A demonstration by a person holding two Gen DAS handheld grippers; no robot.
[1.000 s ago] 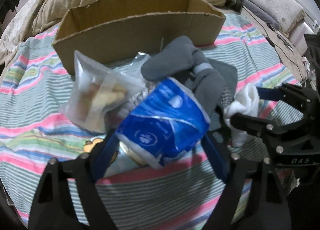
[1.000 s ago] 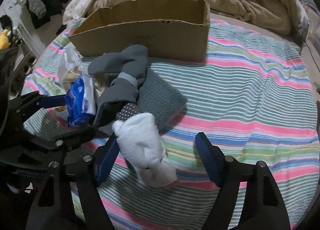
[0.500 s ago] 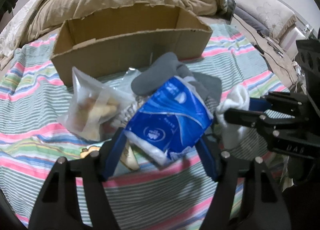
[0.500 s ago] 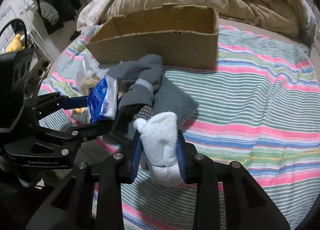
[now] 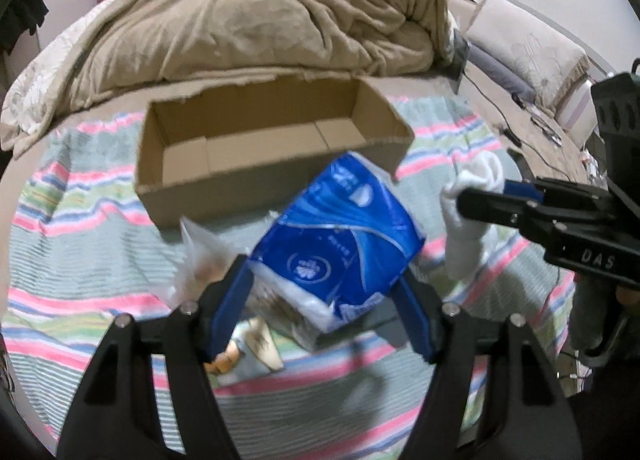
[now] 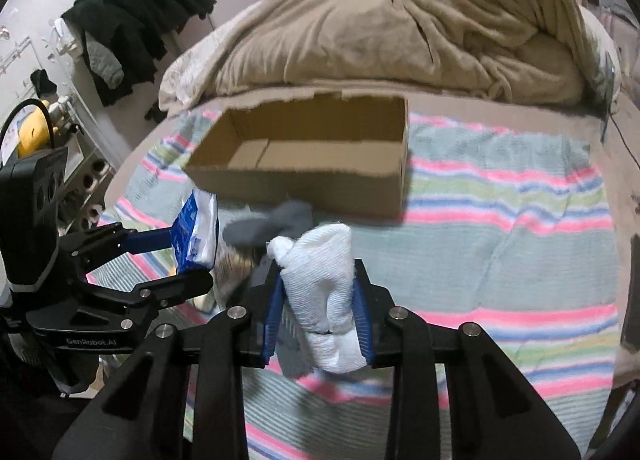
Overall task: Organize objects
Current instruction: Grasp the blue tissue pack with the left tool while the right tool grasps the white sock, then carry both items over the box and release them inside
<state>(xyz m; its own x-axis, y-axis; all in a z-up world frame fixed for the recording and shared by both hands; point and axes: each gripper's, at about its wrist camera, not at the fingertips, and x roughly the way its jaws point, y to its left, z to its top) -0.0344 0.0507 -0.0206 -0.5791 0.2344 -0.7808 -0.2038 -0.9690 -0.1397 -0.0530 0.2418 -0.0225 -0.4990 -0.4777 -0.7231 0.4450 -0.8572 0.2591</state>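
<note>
My left gripper (image 5: 326, 292) is shut on a blue tissue pack (image 5: 340, 236), held above the striped bedspread; the same pack (image 6: 196, 234) shows at the left of the right wrist view. My right gripper (image 6: 318, 300) is shut on a rolled white sock (image 6: 322, 292), also lifted; that sock (image 5: 474, 203) hangs at the right of the left wrist view. An open, empty cardboard box (image 5: 264, 147) stands just beyond both. A grey sock (image 6: 272, 225) and a clear bag (image 5: 200, 256) of snacks lie on the bed below the grippers.
A crumpled beige duvet (image 5: 256, 19) is heaped behind the box. A cushion (image 5: 532, 55) and cables lie at the right edge of the bed. Dark clothes (image 6: 140, 19) hang on a rack left of the bed. Bare striped bedspread (image 6: 500, 240) stretches to the right.
Both grippers closed, the left on the tissue pack and the right on the white sock, then rose with them. The box's inside has come into view.
</note>
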